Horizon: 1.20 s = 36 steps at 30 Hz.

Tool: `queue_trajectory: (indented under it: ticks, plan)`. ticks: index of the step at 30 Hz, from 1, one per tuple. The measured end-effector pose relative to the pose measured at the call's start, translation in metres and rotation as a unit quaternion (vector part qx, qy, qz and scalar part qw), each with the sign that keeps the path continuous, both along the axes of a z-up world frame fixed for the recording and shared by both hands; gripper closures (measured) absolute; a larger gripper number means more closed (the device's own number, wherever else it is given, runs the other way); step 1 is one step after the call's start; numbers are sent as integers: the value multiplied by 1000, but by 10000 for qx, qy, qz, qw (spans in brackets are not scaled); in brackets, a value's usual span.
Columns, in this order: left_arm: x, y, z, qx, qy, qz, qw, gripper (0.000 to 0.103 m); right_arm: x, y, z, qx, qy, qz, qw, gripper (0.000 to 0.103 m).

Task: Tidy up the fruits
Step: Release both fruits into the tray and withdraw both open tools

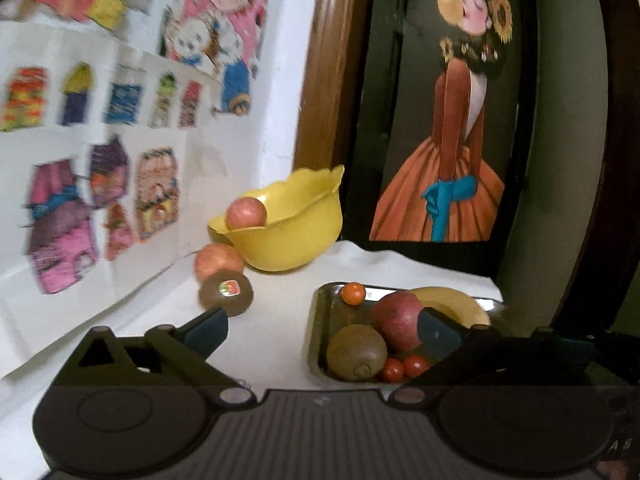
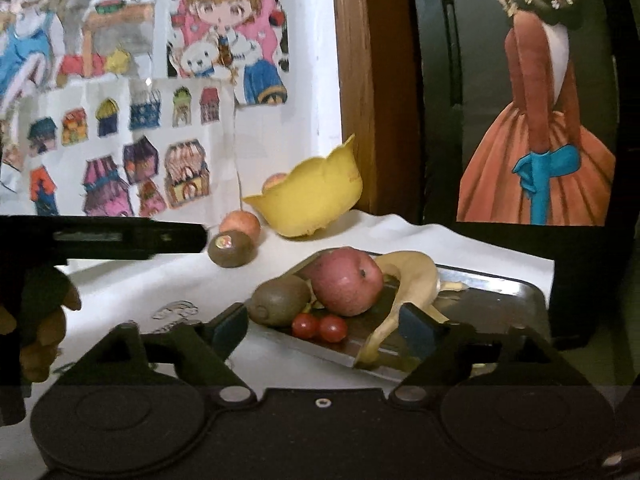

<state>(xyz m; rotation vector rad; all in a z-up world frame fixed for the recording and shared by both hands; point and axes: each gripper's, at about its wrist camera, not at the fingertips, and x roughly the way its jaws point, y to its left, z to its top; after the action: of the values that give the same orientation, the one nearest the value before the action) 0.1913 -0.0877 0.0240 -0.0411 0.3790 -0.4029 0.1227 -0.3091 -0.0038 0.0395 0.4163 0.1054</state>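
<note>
Fruit sits in two clusters on a white cloth (image 1: 272,332). From the left wrist view, a metal tray (image 1: 316,320) lies at 5 o'clock, holding a kiwi (image 1: 356,354), a red apple (image 1: 398,320), a banana (image 1: 460,304), two cherry tomatoes (image 1: 402,368) side by side against the kiwi, and a lone orange tomato (image 1: 353,293) at the tray's far corner. At 11 o'clock of the tray stands a yellow bowl (image 1: 288,236) with one apple inside (image 1: 245,212); just beside the bowl, on the cloth, rest a peach-coloured apple (image 1: 218,260) and a stickered kiwi (image 1: 226,294), touching each other.

Left gripper (image 1: 324,328) is released, its jaws spread wide and empty, the right finger over the tray near the red apple.

Right gripper (image 2: 320,332) is likewise released and empty, jaws wide, with the kiwi (image 2: 280,300) and the tomato pair (image 2: 320,327) between them. From this view the left tool (image 2: 100,238) crosses at 9 o'clock, with a hand (image 2: 44,320) below it.
</note>
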Motion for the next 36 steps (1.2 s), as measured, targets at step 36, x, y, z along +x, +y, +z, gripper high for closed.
queue_trajectory:
  ticks: [36]
  plan:
    - [-210, 57, 14, -125, 61, -83, 9999, 0, -222, 21, 22, -191, -13, -339, 9992, 1]
